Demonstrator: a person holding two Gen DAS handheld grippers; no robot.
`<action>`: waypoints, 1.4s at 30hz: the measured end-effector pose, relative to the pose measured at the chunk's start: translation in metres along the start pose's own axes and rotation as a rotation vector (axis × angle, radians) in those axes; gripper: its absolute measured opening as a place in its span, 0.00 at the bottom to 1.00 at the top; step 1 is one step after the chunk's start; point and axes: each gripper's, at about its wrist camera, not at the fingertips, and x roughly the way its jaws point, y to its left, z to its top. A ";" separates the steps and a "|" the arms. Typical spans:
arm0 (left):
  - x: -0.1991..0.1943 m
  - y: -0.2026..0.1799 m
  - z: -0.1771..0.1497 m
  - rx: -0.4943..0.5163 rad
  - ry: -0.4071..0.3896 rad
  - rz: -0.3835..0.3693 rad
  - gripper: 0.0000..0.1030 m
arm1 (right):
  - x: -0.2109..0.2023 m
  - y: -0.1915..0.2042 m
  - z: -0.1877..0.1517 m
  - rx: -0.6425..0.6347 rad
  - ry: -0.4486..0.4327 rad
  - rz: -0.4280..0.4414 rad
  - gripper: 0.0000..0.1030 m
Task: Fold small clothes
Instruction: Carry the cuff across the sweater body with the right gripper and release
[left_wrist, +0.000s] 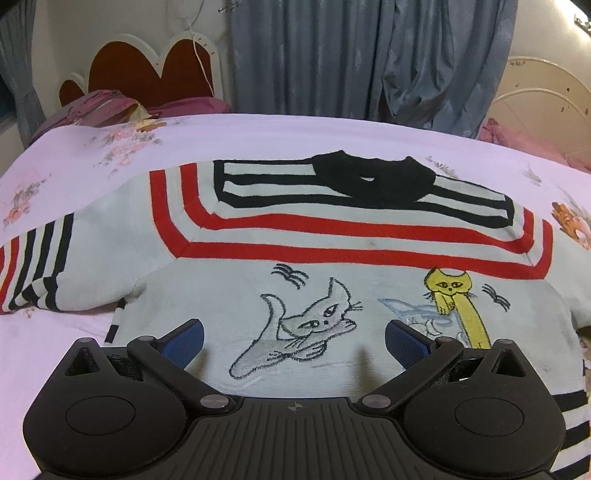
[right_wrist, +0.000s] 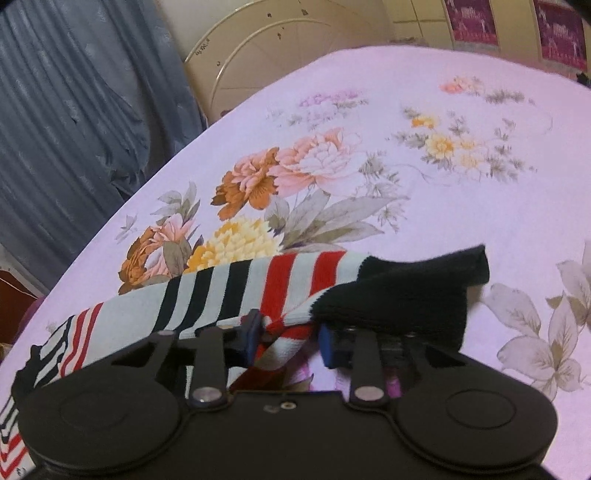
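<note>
In the left wrist view, a small white sweater (left_wrist: 332, 266) is spread flat on a pink floral bedsheet (left_wrist: 258, 136), its black collar (left_wrist: 373, 177) farthest from the camera. The left gripper (left_wrist: 294, 341) is held above the sweater's lower body with its blue-padded jaws wide apart — nothing is gripped, and a stitched grey cat (left_wrist: 295, 328) is seen in the gap. The hem is hidden beneath the gripper's body, and the right sleeve is cut off at the frame edge. Blue curtains (left_wrist: 369, 55) and a red heart-shaped headboard (left_wrist: 147, 74) are seen behind. In the right wrist view, the right gripper (right_wrist: 286, 341) is clamped on the striped sleeve (right_wrist: 221, 291) just beside its black cuff (right_wrist: 406, 291) — the fabric is bunched between the pads. The sheet under the bunched sleeve is hard to make out. A cream headboard (right_wrist: 277, 48) stands beyond the bed.
</note>
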 end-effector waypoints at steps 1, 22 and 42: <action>-0.001 0.000 0.000 0.002 -0.004 -0.003 1.00 | -0.002 0.002 0.000 -0.016 -0.013 -0.003 0.23; -0.029 0.065 0.016 -0.072 -0.107 -0.082 1.00 | -0.036 0.272 -0.129 -0.783 0.002 0.465 0.14; 0.059 -0.002 0.006 -0.128 0.146 -0.570 0.68 | -0.057 0.188 -0.135 -0.681 0.044 0.226 0.69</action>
